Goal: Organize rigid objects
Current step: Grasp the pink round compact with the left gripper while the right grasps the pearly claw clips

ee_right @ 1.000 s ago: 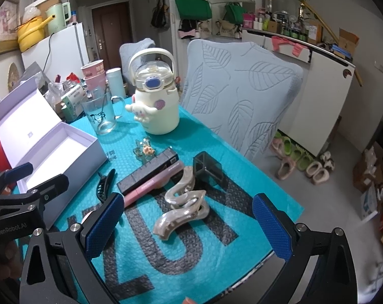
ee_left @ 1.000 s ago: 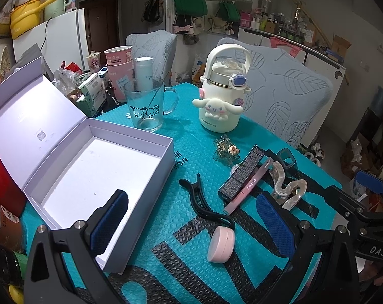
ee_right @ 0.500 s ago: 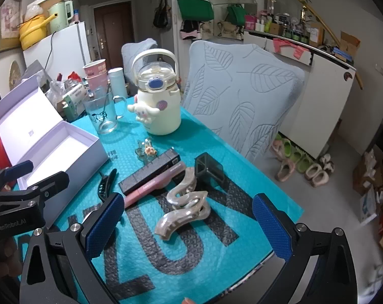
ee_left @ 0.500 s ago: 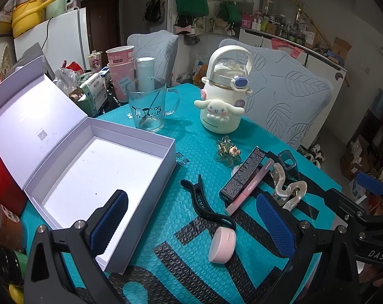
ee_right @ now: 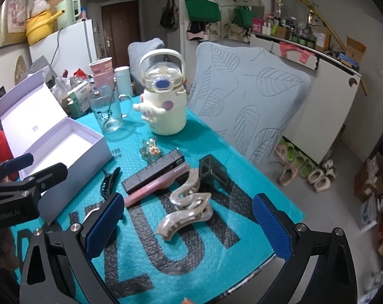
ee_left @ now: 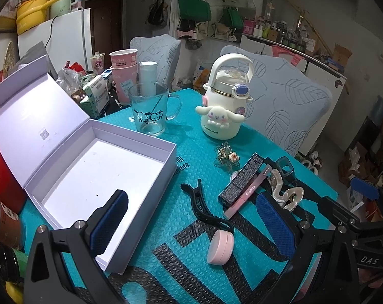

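Left gripper [ee_left: 191, 225]: jaws wide apart, nothing between them, low in the left wrist view above the teal mat [ee_left: 191, 152]. Its blue pads [ee_left: 110, 217] frame the near corner of the white box and a round pink case [ee_left: 220, 247] lying on the mat at lower centre.

White box [ee_left: 90, 167]: lid tipped back, left half of the left wrist frame, inside bare.

Right gripper [ee_right: 186, 228]: jaws also wide apart, holding nothing. Between them in the right wrist view lies a wavy pearly hair claw [ee_right: 185, 210], centre of frame, not touched.

Just above the claw in the right wrist view: a dark square clip [ee_right: 213, 172], a pink tube [ee_right: 156, 186] and a long black box [ee_right: 152, 174] side by side and touching. A black hair clip [ee_right: 109, 182] lies left of them, near the white box. A small clear flower clip [ee_right: 151, 149] sits further up.

Upper centre: cream bottle with handle [ee_right: 164, 106] and glass mug [ee_right: 109, 114], both upright on the mat.
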`<act>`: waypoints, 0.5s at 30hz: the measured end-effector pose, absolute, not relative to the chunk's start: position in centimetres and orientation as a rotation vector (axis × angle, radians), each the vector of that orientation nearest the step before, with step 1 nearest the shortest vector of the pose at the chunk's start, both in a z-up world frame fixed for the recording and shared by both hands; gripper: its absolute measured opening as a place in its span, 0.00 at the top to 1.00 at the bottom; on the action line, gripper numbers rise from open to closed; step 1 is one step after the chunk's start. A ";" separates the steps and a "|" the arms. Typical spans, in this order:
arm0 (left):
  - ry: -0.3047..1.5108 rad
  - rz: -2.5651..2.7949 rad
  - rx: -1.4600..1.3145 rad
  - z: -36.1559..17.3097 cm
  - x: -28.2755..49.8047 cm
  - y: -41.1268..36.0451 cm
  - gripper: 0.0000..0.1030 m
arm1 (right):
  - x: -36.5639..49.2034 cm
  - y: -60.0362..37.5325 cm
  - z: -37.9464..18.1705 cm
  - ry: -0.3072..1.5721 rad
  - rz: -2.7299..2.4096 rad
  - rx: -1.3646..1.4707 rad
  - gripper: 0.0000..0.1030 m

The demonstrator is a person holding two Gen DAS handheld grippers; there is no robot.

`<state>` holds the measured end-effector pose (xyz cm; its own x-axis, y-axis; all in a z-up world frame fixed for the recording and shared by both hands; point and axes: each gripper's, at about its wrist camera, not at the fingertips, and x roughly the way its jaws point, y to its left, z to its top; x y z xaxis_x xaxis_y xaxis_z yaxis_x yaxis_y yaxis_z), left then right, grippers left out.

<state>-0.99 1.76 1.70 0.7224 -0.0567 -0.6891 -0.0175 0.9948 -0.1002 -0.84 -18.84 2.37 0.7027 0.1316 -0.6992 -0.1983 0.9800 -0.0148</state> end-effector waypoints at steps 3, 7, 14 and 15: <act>0.766 -0.018 -0.123 1.6 -1.2 1.8 0.00 | -0.8 -19.0 2.0 0.770 0.198 -0.096 0.00; 0.769 -0.023 -0.114 1.4 -1.5 1.2 0.00 | -0.6 -19.4 1.4 0.774 0.214 -0.095 0.00; 0.780 -0.066 -0.098 0.5 -2.0 -0.9 0.00 | -0.1 -20.6 -0.2 0.797 0.244 -0.091 0.00; 0.783 -0.071 -0.095 0.3 -2.0 -1.2 0.00 | 0.0 -20.8 -0.5 0.806 0.247 -0.091 0.00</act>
